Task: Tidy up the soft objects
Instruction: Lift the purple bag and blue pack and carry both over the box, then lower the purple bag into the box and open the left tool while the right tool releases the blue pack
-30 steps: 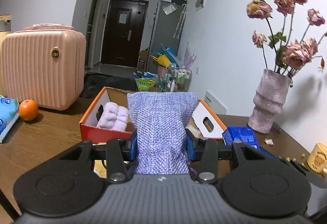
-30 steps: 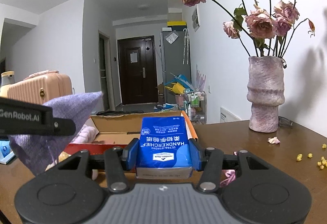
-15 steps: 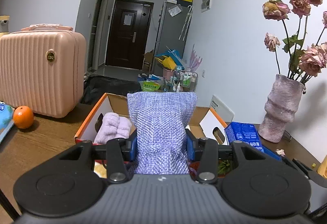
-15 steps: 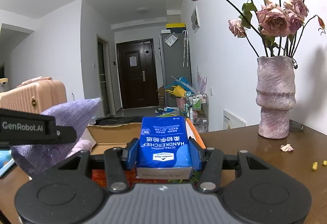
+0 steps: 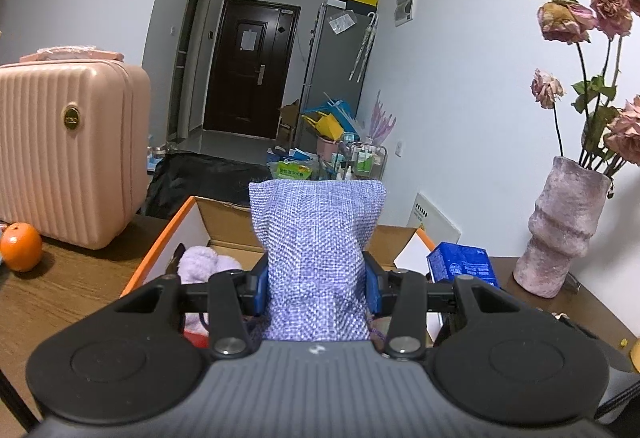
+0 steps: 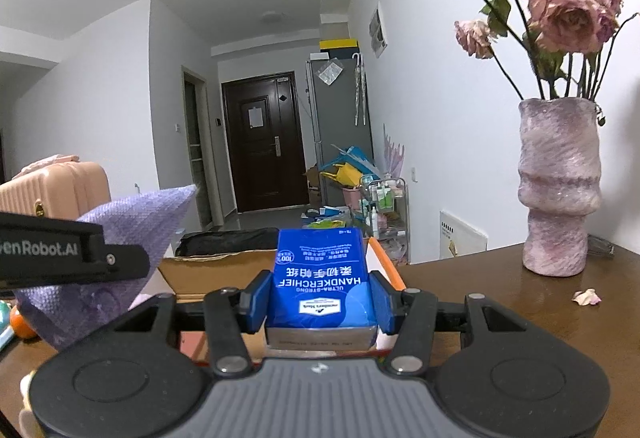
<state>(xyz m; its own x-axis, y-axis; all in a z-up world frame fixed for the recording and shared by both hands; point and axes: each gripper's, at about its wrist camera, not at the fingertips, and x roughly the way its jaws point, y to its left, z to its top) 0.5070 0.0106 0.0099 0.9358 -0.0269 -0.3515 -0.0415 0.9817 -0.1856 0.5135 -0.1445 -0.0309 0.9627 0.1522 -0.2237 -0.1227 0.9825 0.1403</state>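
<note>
Left wrist view: your left tongs (image 5: 316, 288) pinch a purple pouch (image 5: 316, 258) between the blue pads, which press into its sides. The pouch stands upright above the near edge of the open box (image 5: 182, 228), which sits on the tabletop (image 5: 60, 290). Inside the box, left of the pouch, lies a lilac plush (image 5: 204, 264). Just past the box's right wall you see the blue tissue pack (image 5: 460, 266), carried by your other tongs. Right of the box stands a pink vase (image 5: 560, 234) with dried roses. Left of the box sits an orange (image 5: 20, 246), and behind the orange a pink suitcase (image 5: 72, 150).

Right wrist view: your right tongs (image 6: 320, 304) pinch the tissue pack (image 6: 320, 278), pads flat against both its sides, label upside down to you. The pack is held over the box's (image 6: 216, 274) near right corner. The left tongs' black arm (image 6: 68, 258) crosses in at the left with the pouch (image 6: 132, 238) hanging over the box's left side. The vase (image 6: 558, 190) stands on the tabletop (image 6: 500, 298) well right of the box, a fallen petal (image 6: 586, 296) in front of it.
</note>
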